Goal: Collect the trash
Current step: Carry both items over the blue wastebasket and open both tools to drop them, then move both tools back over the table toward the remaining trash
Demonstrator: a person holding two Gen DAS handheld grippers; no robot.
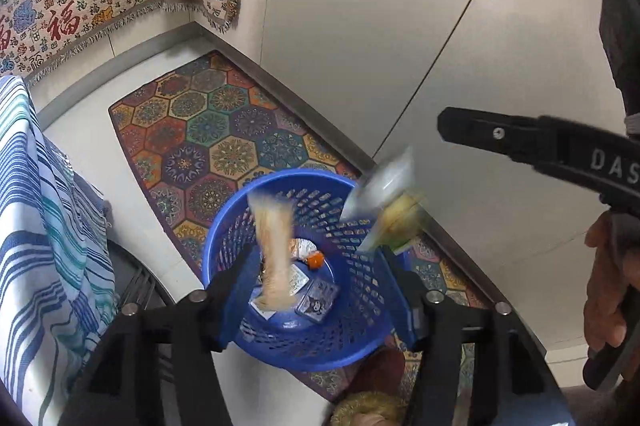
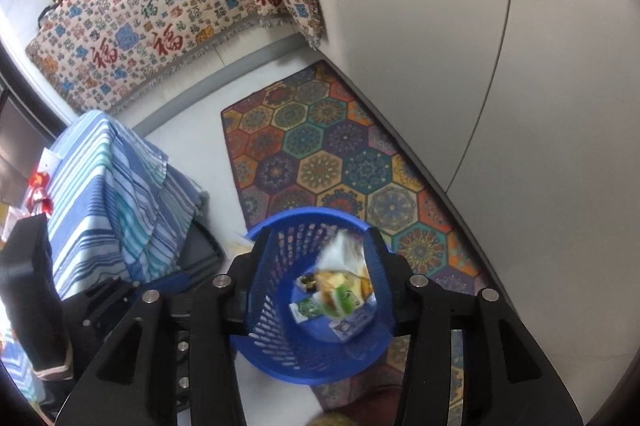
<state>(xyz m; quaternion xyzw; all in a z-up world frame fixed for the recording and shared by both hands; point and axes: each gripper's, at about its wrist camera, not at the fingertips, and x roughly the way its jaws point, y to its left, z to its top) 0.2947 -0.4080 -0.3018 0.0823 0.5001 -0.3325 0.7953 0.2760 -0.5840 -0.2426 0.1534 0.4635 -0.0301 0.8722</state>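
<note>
A blue perforated basket (image 1: 360,290) stands on a rug, directly below both grippers. My left gripper (image 1: 320,278) is open above it. A blurred tan wrapper (image 1: 274,250) hangs in the air between its fingers and touches neither pad. My right gripper (image 2: 320,258) is also open over the basket (image 2: 280,338). A blurred clear and yellow-green snack bag (image 2: 344,286) is loose between its fingers, also seen in the left wrist view as the bag (image 1: 384,202) at the basket's rim. Several small wrappers and a card pack (image 1: 318,300) lie on the basket's floor.
The hexagon-patterned rug (image 2: 320,154) lies along a pale cabinet front (image 2: 480,46). A blue striped cloth (image 2: 112,194) drapes furniture on the left. A blanket with red characters (image 2: 160,14) hangs behind. A person's hand (image 1: 608,286) holds the right gripper, one finger (image 1: 500,134) showing.
</note>
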